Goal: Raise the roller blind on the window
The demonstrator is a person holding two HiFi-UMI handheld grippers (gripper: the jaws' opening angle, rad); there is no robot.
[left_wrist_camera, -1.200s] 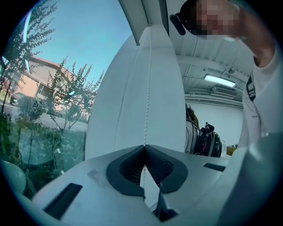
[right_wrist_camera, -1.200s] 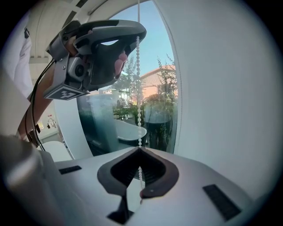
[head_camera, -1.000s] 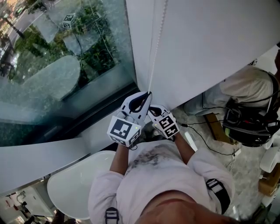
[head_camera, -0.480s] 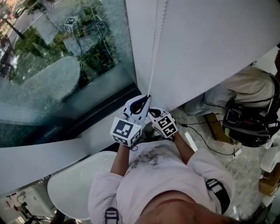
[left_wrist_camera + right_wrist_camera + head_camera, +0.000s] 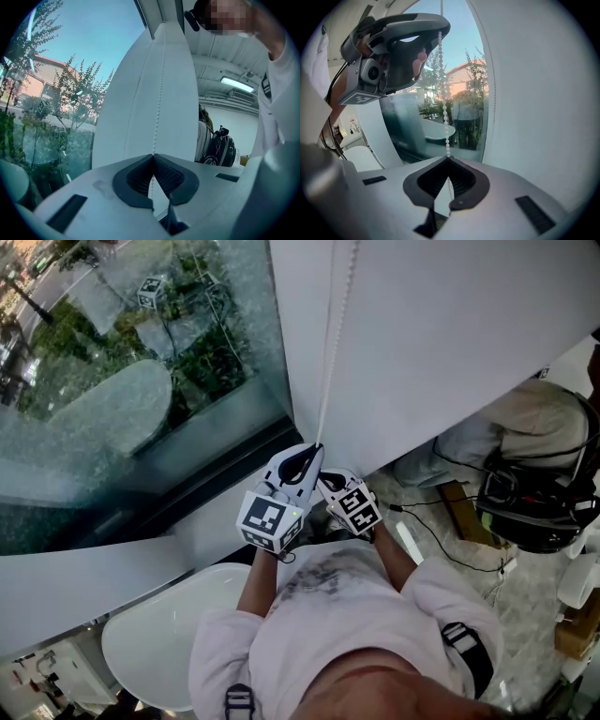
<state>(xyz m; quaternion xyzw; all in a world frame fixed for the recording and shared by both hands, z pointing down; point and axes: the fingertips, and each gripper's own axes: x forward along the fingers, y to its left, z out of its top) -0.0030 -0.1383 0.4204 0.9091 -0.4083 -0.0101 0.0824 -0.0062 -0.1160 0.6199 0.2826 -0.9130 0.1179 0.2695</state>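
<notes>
The bead chain [image 5: 330,352] hangs in front of the roller blind [image 5: 450,334], near the blind's left edge, with the window glass [image 5: 141,381] to the left of both. The 2 grippers sit on the chain's lower stretch. The left gripper [image 5: 313,450] is above, and the right gripper [image 5: 328,482] is just beneath it and slightly right. Each has its 2 jaws closed on the chain. A round-edged table [image 5: 159,634] lies at lower left, and a bag [image 5: 534,512] lies on the floor at far right.

White table [image 5: 159,634], trees outside [image 5: 202,352], red-roofed building [image 5: 47,70]
</notes>
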